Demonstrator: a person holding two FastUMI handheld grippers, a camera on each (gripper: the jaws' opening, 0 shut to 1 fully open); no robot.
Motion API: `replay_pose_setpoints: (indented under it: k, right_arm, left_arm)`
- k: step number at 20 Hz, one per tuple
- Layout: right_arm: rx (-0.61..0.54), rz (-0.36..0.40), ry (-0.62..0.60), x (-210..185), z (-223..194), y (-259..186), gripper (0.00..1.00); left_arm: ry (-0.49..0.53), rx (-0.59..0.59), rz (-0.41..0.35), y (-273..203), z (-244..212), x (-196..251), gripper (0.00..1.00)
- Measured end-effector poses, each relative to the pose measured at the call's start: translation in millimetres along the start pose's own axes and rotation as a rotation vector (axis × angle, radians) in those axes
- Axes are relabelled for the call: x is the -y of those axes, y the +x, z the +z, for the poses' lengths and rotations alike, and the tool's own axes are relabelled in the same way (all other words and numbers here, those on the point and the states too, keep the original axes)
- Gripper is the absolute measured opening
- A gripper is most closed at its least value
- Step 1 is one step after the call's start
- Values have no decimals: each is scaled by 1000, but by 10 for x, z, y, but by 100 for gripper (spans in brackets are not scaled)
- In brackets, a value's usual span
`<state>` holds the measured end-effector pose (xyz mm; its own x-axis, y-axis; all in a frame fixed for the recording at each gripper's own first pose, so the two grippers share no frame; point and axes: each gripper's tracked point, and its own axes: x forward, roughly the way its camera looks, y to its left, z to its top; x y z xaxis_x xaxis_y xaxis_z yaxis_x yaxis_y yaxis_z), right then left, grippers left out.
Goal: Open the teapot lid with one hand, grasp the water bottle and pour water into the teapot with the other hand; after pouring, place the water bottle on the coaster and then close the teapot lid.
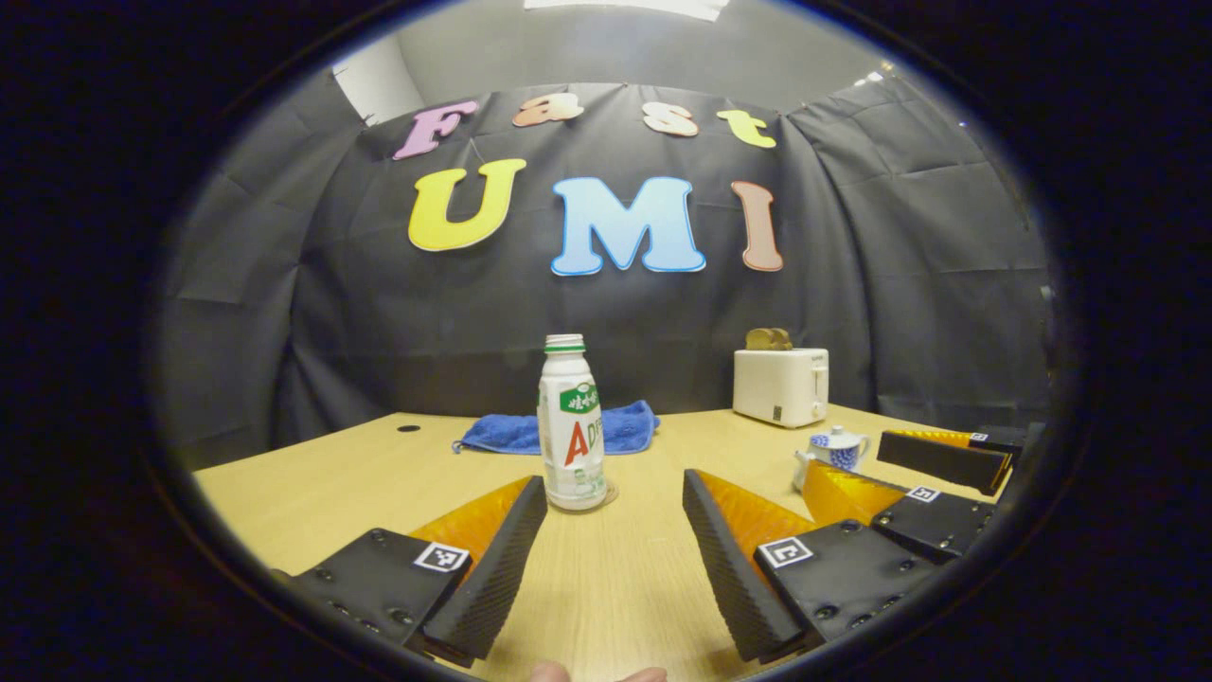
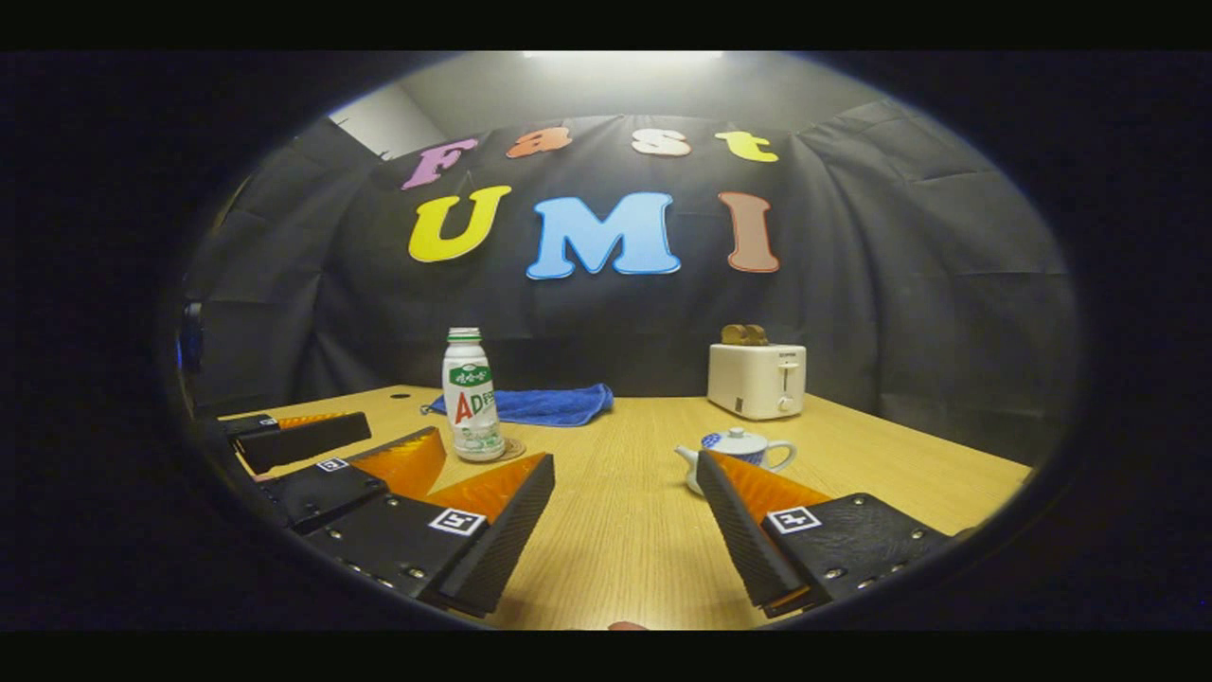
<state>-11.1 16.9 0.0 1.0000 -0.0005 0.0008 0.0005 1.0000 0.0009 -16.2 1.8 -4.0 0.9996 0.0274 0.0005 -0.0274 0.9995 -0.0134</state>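
A white drink bottle (image 1: 572,426) with a green cap and label stands upright on a round coaster (image 2: 512,448) mid-table. My left gripper (image 1: 614,485) is open, its fingers a short way in front of the bottle and to either side of it. The small blue-and-white teapot (image 2: 743,447) sits with its lid on, to the right of the bottle (image 2: 471,396). My right gripper (image 2: 625,464) is open, and its right finger covers the teapot's lower part. In the left gripper view the right gripper (image 1: 847,462) partly hides the teapot (image 1: 837,445).
A white toaster (image 2: 757,379) holding bread stands at the back right of the wooden table (image 2: 625,530). A blue cloth (image 2: 554,403) lies crumpled behind the bottle near the wall. The left gripper (image 2: 402,431) appears at the left of the right gripper view.
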Motion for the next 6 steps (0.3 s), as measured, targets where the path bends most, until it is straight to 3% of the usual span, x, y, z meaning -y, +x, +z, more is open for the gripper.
replay_pose_setpoints:
  k: [6]
  right_arm:
    - [-2,24,0,-28,4,3,94]
  left_arm:
    - [-2,-1,-18,19,-18,28,100]
